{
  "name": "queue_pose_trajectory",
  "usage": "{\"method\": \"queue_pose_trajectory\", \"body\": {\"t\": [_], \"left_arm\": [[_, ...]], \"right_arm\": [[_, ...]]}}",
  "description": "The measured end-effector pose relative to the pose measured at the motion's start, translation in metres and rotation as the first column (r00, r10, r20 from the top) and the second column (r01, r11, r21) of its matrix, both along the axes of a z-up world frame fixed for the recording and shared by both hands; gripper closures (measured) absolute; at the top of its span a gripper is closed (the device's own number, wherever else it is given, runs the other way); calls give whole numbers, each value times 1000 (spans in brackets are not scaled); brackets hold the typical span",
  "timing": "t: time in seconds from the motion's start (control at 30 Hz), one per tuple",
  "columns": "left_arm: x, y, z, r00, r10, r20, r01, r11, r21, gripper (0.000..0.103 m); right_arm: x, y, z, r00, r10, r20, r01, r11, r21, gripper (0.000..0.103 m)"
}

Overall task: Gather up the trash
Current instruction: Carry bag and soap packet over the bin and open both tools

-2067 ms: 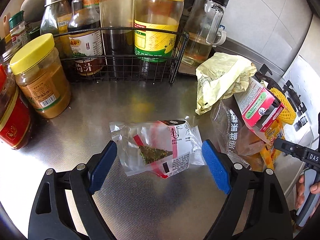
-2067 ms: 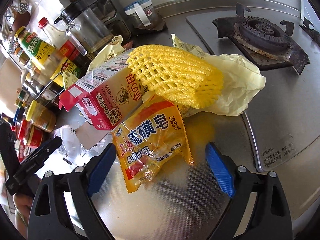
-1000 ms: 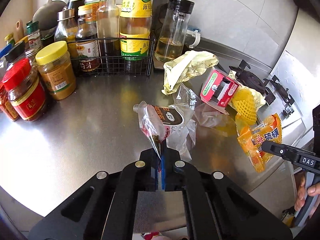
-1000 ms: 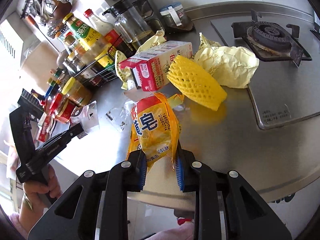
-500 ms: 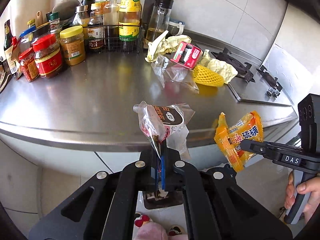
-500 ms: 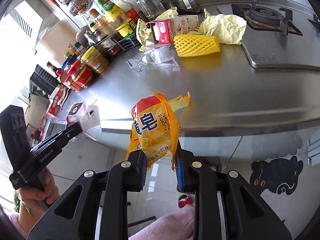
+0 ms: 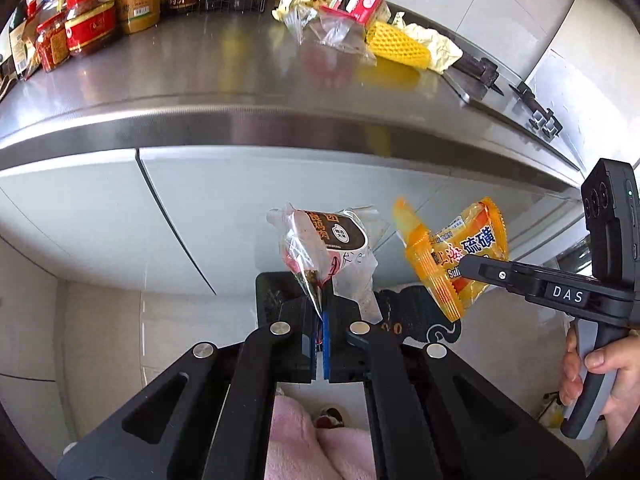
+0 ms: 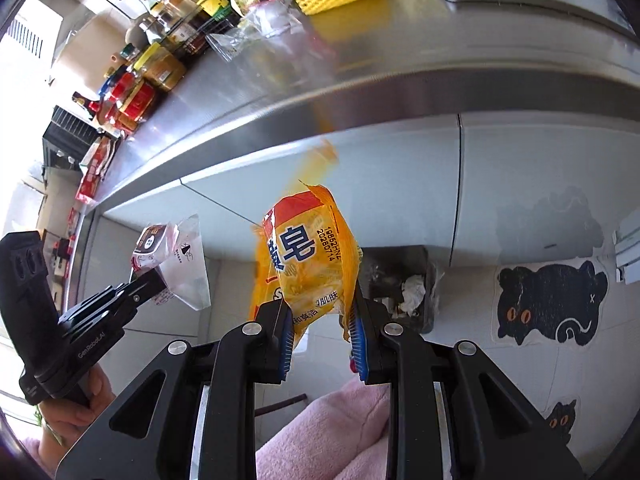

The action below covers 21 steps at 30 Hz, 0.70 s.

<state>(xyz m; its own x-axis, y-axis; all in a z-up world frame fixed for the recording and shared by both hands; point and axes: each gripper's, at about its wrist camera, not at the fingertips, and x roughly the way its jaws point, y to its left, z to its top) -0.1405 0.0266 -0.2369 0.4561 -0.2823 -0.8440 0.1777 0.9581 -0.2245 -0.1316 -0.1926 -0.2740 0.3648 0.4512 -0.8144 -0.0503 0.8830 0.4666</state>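
Observation:
My left gripper (image 7: 319, 320) is shut on a clear plastic food wrapper (image 7: 320, 240) with a dark label, held in the air below the steel counter's front edge. My right gripper (image 8: 318, 332) is shut on a yellow soap packet (image 8: 308, 264), and that packet (image 7: 452, 252) hangs just right of the wrapper in the left wrist view. A dark trash bin (image 8: 400, 284) with crumpled paper inside stands on the floor behind the packet. More trash lies on the counter: a yellow foam net (image 7: 396, 42), a red and white carton (image 7: 356, 2), a clear bag (image 7: 336, 34) and crumpled yellow wrappers (image 7: 436, 44).
Jars and bottles (image 7: 92, 20) line the counter's back left, some in a wire rack. The gas stove (image 7: 504, 80) is at the right end. White cabinet doors (image 7: 100, 208) run below the counter. A black cat mat (image 8: 548, 304) lies on the floor. Pink clothing (image 8: 328, 436) shows beneath the grippers.
Both grippers have drawn back from the counter and sunk below its edge, each carrying its piece of trash. The trash bin on the floor has come into view.

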Motion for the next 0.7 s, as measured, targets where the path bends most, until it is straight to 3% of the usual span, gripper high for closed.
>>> {"method": "queue_pose_trajectory", "body": {"t": [0.37,0.7], "left_arm": [[8,-28,-105,984,-26,-176,28,1000,11,103],[31,-36,-180,957,-23,-288,24,1000,-1,103]], "right_arm": [[32,5,-96,991,-24,-131,14,997,-72,78],[62,18,-162,974,-40,-223,17,995,-103,78]]}}
